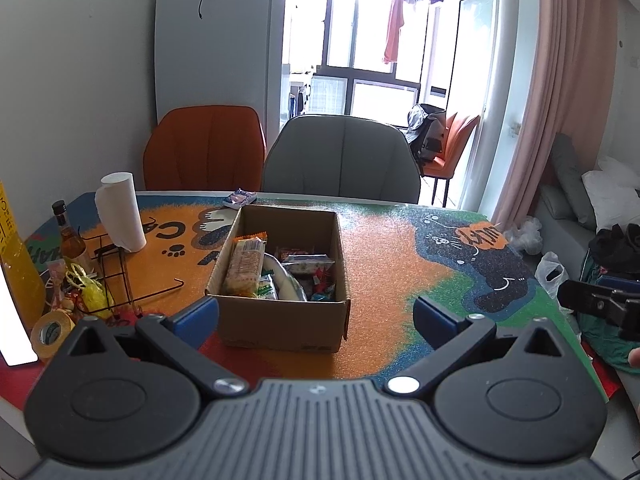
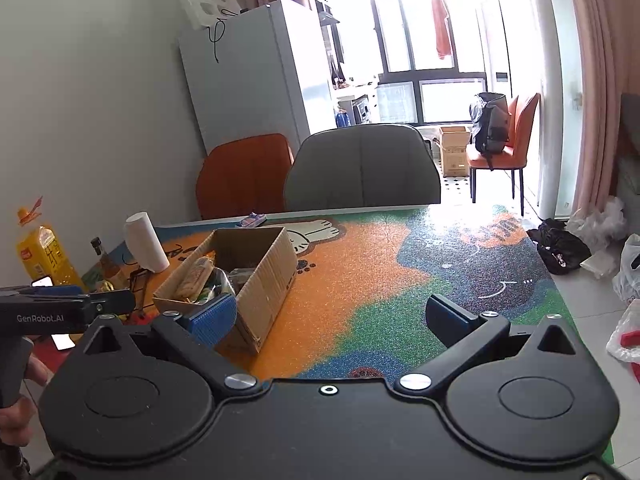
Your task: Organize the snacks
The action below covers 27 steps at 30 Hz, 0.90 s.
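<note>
Mostly hidden snacks (image 1: 280, 272) deep inside cardboard box (image 1: 280, 320); both hand-held grippers (image 1: 316, 312) (image 2: 332, 316) apart, empty.

White letters reading "GenRobot.AI" stand on the black side of the left gripper (image 2: 60, 316), seen in the right wrist view. The table mat (image 1: 384, 264) carries dark upside-down letters near the paper roll (image 1: 120, 212), of which only "CA" can be made out. Print on its orange bubble by the right edge, on the yellow bottle (image 2: 42, 256) and on the snack wrappers in the box (image 1: 280, 312) is too small to read.
</note>
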{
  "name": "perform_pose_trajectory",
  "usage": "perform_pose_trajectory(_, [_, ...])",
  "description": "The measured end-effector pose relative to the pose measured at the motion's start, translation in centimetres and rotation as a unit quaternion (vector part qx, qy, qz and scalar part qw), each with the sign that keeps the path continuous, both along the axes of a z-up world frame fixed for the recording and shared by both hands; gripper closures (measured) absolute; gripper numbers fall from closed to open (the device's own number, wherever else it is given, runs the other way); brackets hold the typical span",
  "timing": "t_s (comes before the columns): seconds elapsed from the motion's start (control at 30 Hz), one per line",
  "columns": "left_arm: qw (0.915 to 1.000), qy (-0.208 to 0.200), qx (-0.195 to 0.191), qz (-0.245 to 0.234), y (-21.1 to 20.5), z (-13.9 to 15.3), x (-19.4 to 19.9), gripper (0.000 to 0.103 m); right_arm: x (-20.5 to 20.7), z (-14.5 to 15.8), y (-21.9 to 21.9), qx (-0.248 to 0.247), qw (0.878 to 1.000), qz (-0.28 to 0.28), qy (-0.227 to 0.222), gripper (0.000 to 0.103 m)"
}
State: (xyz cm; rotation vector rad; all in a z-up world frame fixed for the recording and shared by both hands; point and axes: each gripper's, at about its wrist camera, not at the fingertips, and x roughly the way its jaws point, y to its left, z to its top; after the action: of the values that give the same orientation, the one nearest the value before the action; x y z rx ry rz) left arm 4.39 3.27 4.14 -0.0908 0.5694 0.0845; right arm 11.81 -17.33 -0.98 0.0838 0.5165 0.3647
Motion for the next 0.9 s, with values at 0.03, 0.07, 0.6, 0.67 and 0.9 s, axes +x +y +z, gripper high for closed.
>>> perform_pose_trajectory(0.03, [1.0000,-0.001,0.001,-0.002,-0.1,0.0,-0.1,0.000,-0.1,0.0,-0.1,0.000,1.000,0.000,-0.001,0.000])
perform_pose_trajectory(0.07, [1.0000,0.000,0.002,-0.003,-0.1,0.0,-0.2,0.000,-0.2,0.0,-0.1,0.000,1.000,0.000,-0.001,0.000])
perform_pose_trajectory(0.6, [0.9997,-0.018,0.011,-0.014,-1.1,0.6,-3.1,0.000,-3.0,0.6,-0.1,-0.003,1.000,0.000,-0.023,0.000])
perform_pose_trajectory(0.67, [0.9996,-0.021,0.011,-0.015,-1.1,0.7,-3.4,0.000,-3.4,0.7,-0.1,-0.005,1.000,-0.001,-0.026,0.000])
perform_pose_trajectory(0.9, [0.9994,-0.024,0.009,-0.022,-1.3,1.0,-3.6,0.000,-3.5,1.0,-0.1,-0.008,1.000,-0.007,-0.029,0.000])
